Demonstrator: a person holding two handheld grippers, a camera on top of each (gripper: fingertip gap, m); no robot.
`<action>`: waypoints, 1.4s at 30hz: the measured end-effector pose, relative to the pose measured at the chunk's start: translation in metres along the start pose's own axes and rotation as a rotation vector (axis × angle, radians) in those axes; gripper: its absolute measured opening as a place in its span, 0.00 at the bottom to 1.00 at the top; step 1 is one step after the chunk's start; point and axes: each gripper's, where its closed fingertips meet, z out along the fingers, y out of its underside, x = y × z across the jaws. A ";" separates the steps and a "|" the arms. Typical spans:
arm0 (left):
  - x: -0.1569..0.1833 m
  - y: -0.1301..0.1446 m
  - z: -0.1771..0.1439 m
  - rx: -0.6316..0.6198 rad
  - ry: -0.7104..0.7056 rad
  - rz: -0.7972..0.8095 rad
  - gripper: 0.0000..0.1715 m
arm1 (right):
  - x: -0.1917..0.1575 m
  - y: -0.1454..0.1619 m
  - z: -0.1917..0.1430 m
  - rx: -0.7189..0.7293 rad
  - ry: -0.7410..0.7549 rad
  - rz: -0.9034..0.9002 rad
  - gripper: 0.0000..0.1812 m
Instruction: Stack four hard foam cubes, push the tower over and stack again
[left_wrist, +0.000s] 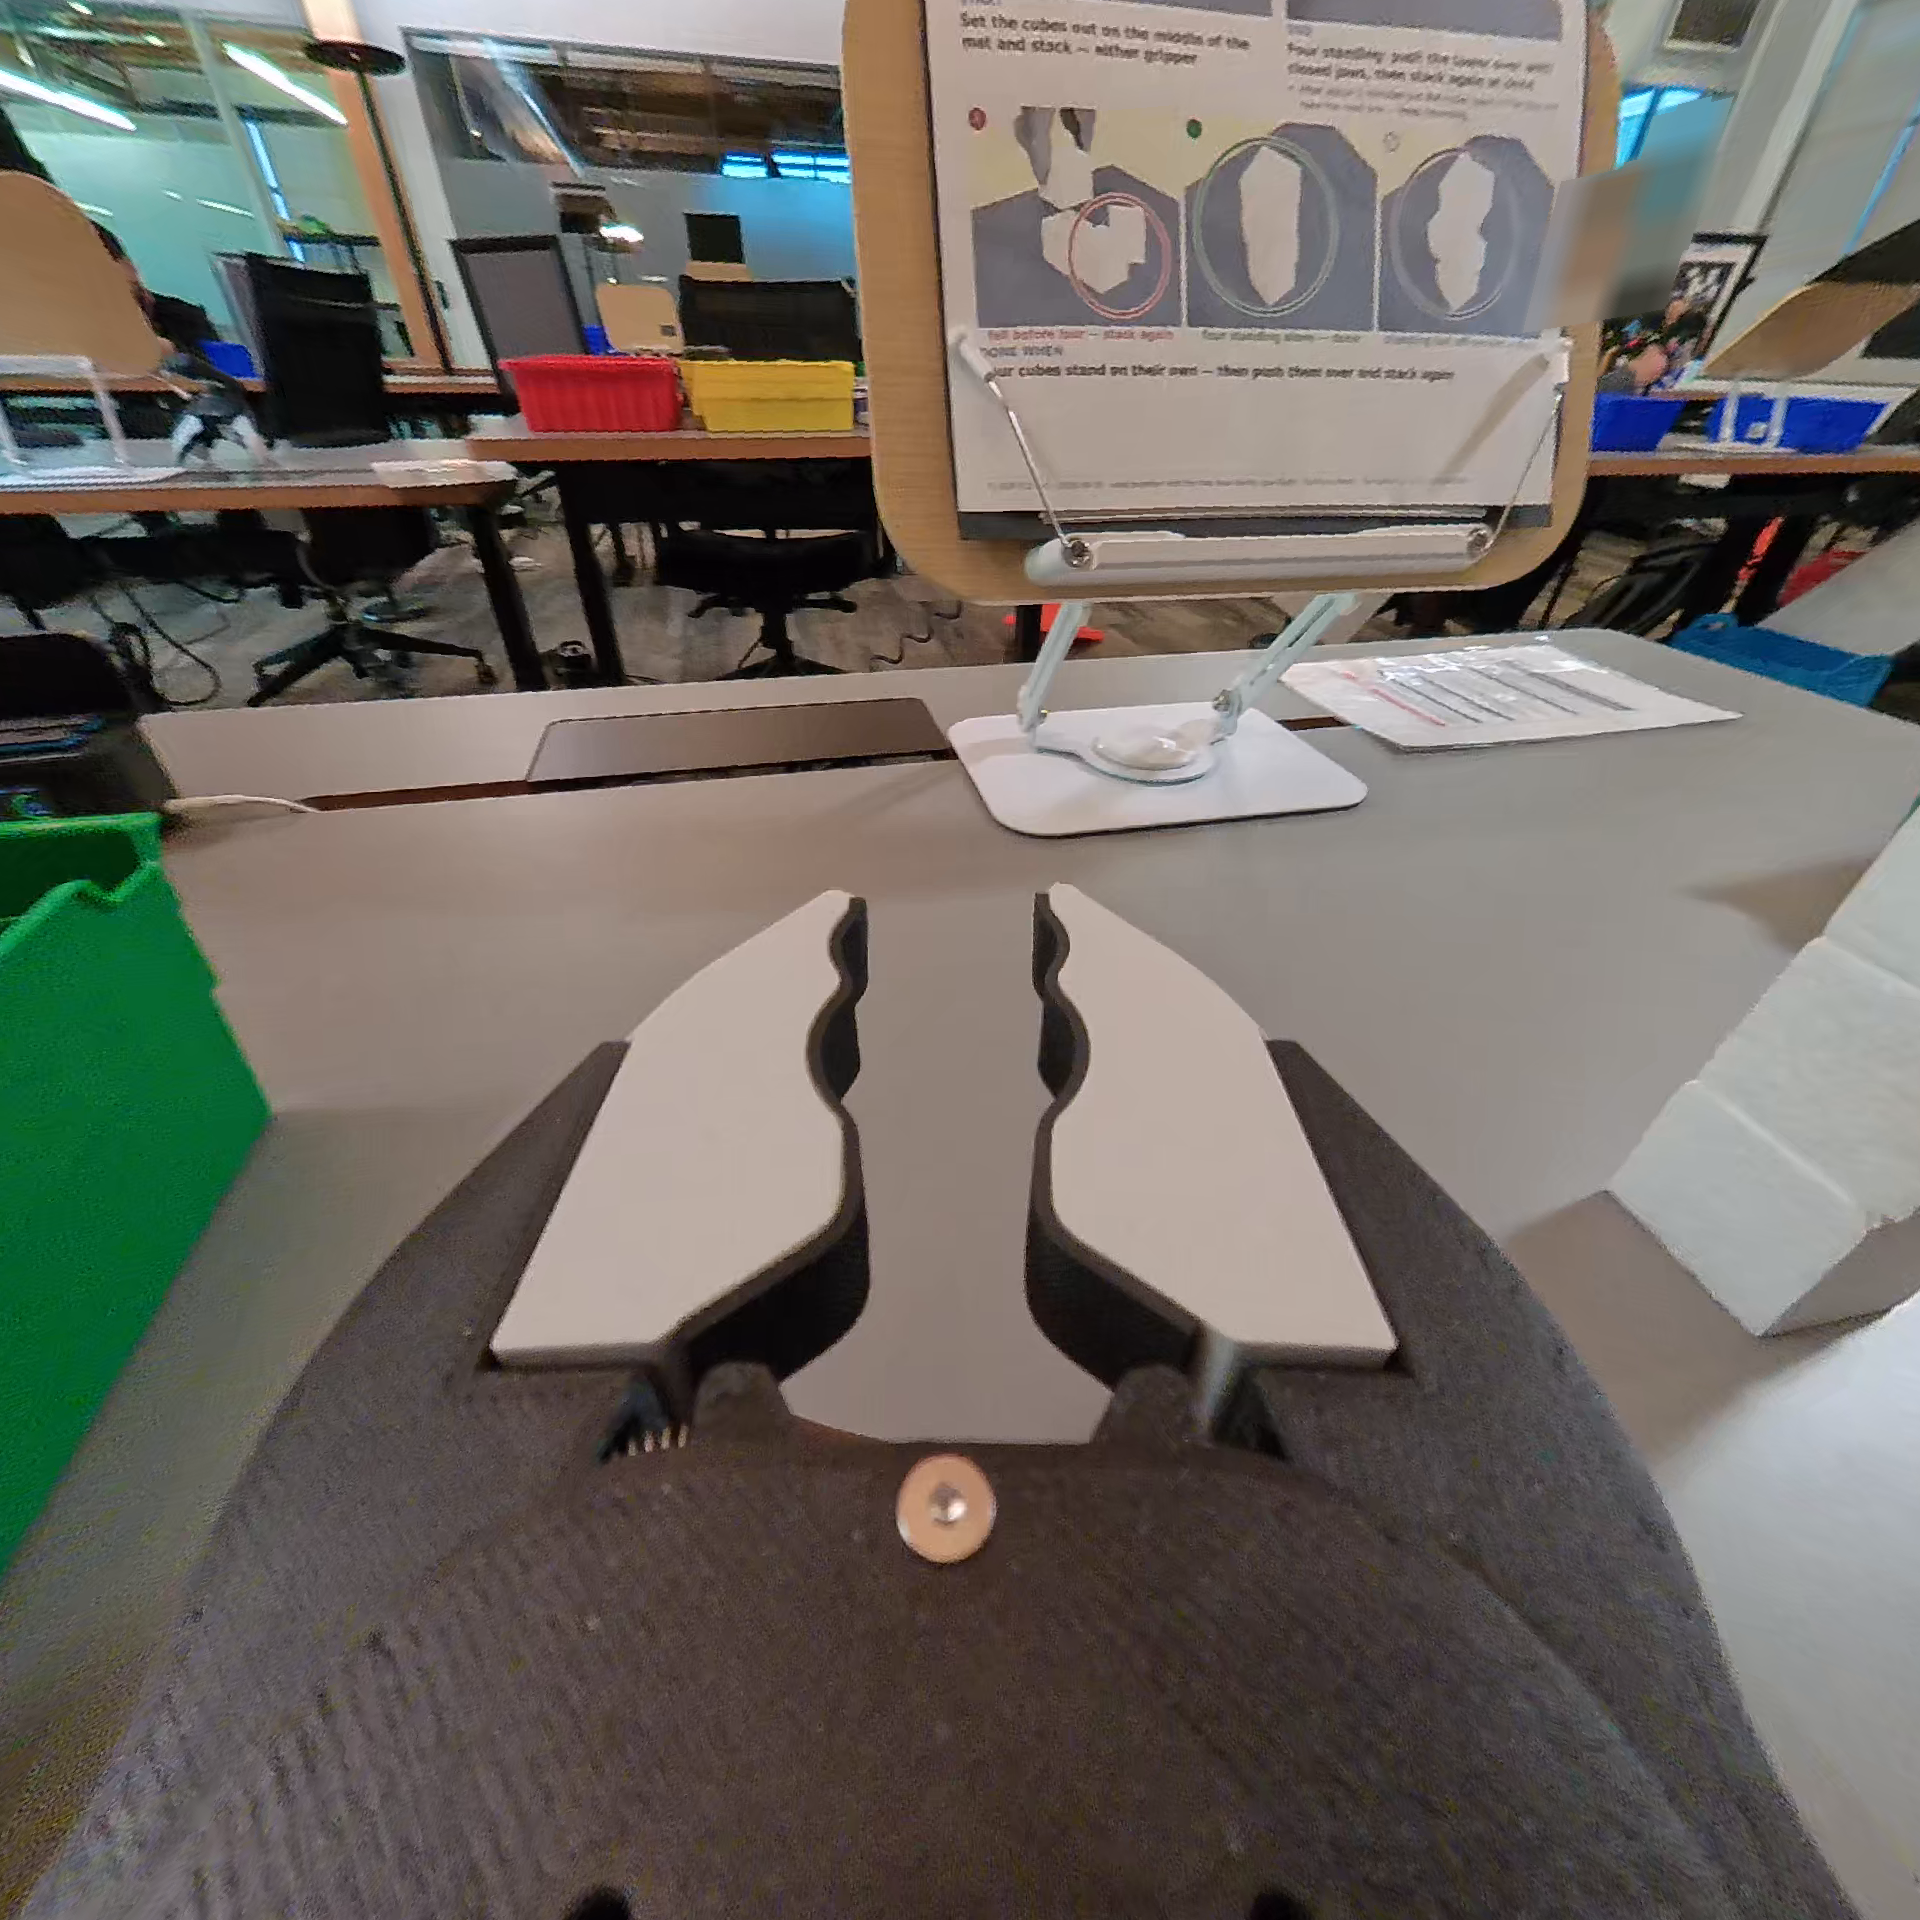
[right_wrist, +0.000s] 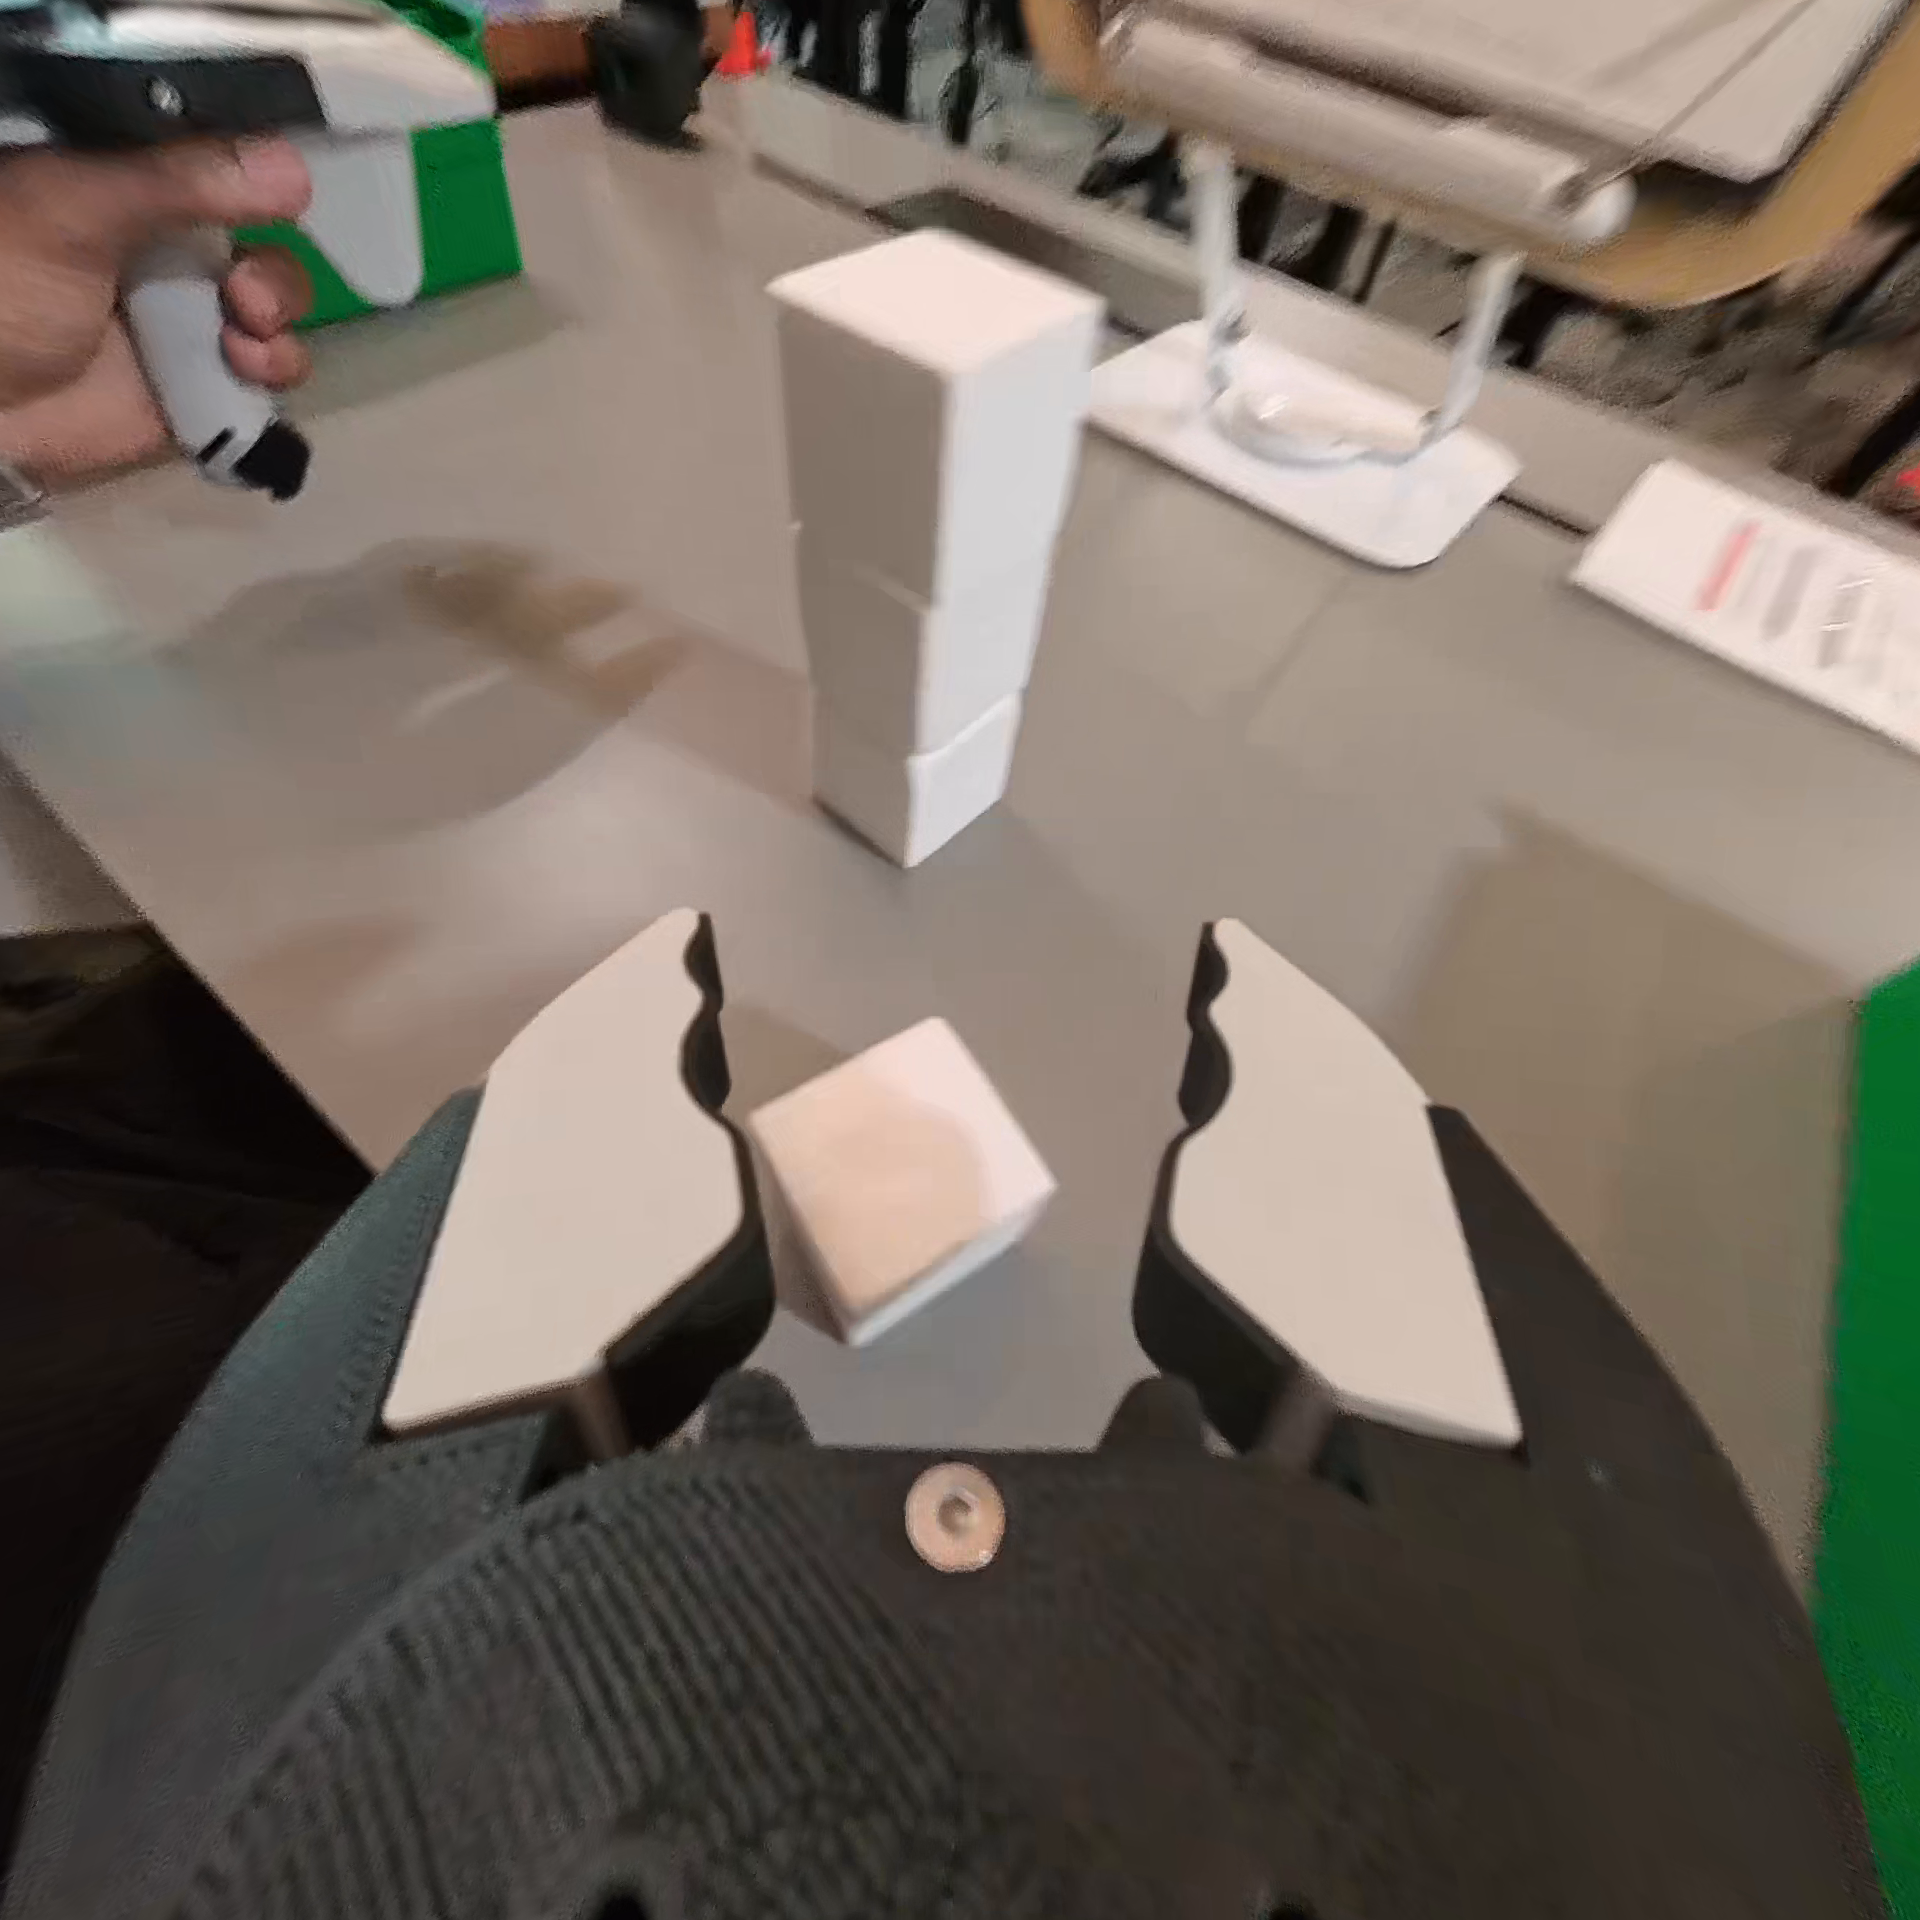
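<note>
On the grey desk (right_wrist: 1351, 727) my tower (right_wrist: 925, 540) of 3 stacked white cubes stands near the middle, well in from the near edge. The 4th, a loose cube (right_wrist: 899, 1179), lies between the wide-spread fingers of my right gripper (right_wrist: 956, 935), not yet gripped. I judge I should square up to its tilted faces before closing. My left gripper (left_wrist: 945, 904) is narrowly parted, empty. The green bin (left_wrist: 94, 1091) at the desk's left edge hides its contents.
</note>
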 end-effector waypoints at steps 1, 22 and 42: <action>0.002 0.000 0.003 0.002 0.013 -0.015 0.18 | 0.012 -0.001 -0.007 0.023 0.035 0.009 0.47; 0.064 0.000 0.058 -0.024 0.228 -0.141 0.18 | 0.002 0.056 -0.028 -0.048 -0.306 -0.149 0.34; 0.049 0.003 0.046 -0.040 0.192 -0.150 0.19 | 0.001 0.046 -0.016 -0.034 -0.429 -0.172 0.29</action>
